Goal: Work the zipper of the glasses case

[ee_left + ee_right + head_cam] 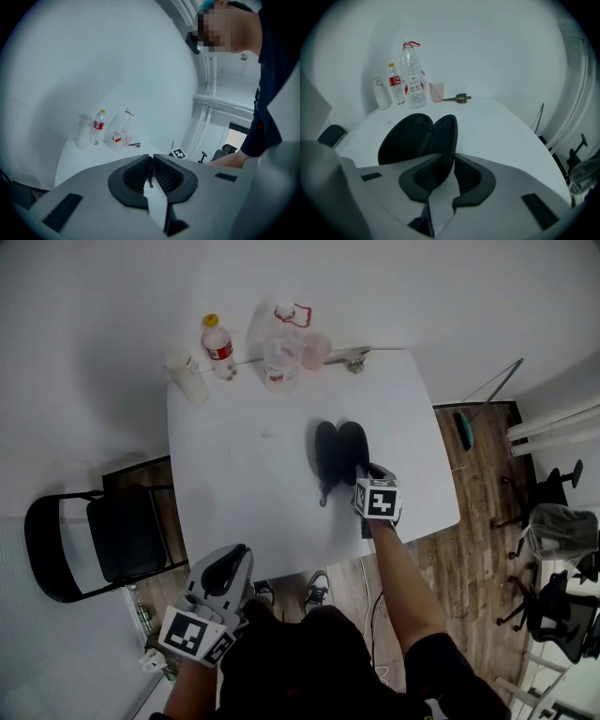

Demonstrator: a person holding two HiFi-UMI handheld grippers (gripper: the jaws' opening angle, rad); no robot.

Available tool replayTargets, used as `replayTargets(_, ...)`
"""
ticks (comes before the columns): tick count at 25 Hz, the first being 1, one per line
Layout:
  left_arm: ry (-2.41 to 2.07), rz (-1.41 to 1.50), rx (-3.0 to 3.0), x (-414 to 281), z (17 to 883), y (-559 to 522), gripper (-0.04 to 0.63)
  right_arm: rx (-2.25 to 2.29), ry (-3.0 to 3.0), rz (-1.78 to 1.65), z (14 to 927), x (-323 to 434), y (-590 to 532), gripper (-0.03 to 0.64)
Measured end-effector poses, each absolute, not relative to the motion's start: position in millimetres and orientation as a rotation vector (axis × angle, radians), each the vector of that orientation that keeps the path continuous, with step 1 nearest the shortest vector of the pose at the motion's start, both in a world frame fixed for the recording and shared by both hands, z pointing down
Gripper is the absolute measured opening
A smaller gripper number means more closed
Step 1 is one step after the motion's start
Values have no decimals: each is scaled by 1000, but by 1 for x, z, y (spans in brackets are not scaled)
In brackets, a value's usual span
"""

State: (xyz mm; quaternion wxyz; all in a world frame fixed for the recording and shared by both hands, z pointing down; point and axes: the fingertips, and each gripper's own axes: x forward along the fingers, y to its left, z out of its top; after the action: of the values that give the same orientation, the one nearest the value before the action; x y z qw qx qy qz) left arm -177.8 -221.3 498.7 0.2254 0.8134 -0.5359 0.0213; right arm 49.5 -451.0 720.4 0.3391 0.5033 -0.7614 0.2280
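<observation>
**Task item:** the glasses case (339, 454) lies open with both black shells spread. It sits right of centre on the white bench (244, 484), closer to the near edge than the far.

**Tongs:** the right tongs (366, 476) are pinched on the rim of the right shell at its near end. The left tongs (228, 563) are closed on nothing, held off the bench by its near-left corner.

**Step in hand (judgement):** the case is braced on one side only. The left tongs should take the zipper tab, probably the short black tail (324, 495) at the near end. They should then draw it along the track rather than upward.

**Room:** the bench is bare left of the case. The bottles (218, 346) and pink cup (316, 350) stand well apart at the far edge. The near edge is close behind the right tongs.
</observation>
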Motion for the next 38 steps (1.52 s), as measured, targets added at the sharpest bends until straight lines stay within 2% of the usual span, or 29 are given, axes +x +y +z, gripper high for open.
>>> replayTargets(1, -1476, 59, 2245, -176, 499, -221, 46, 1332, -1967, 600, 721, 53, -452, 78)
replayTargets(3, -1466, 58, 2251, -170, 497, -221, 46, 1364, -1963, 619, 718, 58, -451, 40)
replayTargets(10, -1449, 42, 2298, -155, 479, -224, 46, 1397, -2123, 712, 667, 62, -431, 34)
replayTargets(17, -1333, -40, 2382, -118, 445, -222, 48, 1372, -2422, 882, 556, 68, -384, 34)
replayTargets(26, -1135, -278, 2537, -74, 374, -212, 51, 1239, -2802, 907, 423, 81, -310, 34)
replayTargets(27, -1073, -329, 2549, -69, 366, -209, 78, 1225, -2834, 909, 413, 81, -302, 34)
replayTargets(28, -1010, -375, 2562, -65, 357, -206, 155, 1208, -2863, 905, 404, 81, -295, 34)
replayTargets(29, -958, -409, 2576, -60, 349, -202, 195, 1191, -2889, 894, 395, 81, -287, 34)
replayTargets(38, -605, -499, 2643, -32, 323, -179, 330, 1108, -2958, 462, 351, 71, -237, 34)
